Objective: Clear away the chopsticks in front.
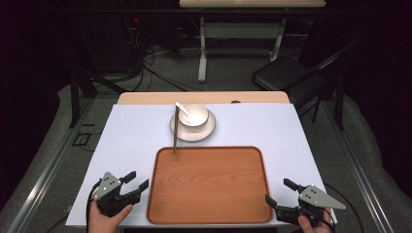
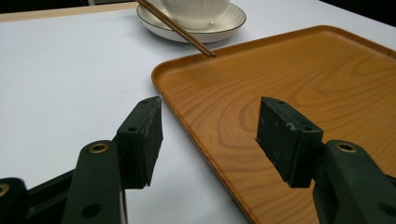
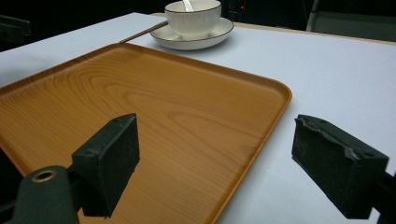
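The wooden tray is set on the counter, its long axis running across between the two tools, its far edge just before the saucer with the bowl. The left tool and right tool are held wide open at the tray's near corners, with nothing gripped. Judged best: both rims pinched evenly, the tray lifted level, the chopsticks resting on its far rim minded.
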Demonstrator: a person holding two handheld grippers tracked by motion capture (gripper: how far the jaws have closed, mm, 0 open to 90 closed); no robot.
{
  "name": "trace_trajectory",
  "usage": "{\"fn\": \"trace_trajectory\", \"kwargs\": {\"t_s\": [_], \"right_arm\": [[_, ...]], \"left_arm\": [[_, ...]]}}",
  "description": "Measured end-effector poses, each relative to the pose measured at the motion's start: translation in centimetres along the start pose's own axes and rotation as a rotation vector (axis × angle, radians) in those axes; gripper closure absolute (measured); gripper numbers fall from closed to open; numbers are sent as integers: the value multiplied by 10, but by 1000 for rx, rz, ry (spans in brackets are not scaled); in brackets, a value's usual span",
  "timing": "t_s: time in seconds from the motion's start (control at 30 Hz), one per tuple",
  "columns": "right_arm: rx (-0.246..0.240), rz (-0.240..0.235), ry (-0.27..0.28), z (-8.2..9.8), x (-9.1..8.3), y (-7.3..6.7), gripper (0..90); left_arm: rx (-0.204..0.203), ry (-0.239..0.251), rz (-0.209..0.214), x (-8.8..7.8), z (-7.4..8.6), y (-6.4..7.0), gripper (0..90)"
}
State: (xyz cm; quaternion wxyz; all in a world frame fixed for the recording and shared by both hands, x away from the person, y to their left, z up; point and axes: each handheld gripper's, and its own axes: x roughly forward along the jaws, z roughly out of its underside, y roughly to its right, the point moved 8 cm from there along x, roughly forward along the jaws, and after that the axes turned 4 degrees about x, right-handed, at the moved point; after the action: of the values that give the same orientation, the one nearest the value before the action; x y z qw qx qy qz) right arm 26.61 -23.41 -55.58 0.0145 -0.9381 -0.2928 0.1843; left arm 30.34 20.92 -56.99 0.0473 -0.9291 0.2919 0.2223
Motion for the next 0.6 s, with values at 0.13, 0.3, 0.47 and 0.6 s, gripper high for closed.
{"fn": "trace_trajectory", "kwargs": {"t_s": [0.13,0.3,0.47,0.6], "right_arm": [[1,-4,-1,0,0,0,147],[-5,-3,-3,0,0,-1,147],[-3,-2,-4,0,0,-1,147],[-1,-3,-7,0,0,-1,147]], "left_arm": [[-16,0,-12,-1,0,-2,403],[-61,13,4,-2,0,-4,379],[-83,5,1,-3,1,-8,380],[-115,11,7,-2,2,-12,380]]}}
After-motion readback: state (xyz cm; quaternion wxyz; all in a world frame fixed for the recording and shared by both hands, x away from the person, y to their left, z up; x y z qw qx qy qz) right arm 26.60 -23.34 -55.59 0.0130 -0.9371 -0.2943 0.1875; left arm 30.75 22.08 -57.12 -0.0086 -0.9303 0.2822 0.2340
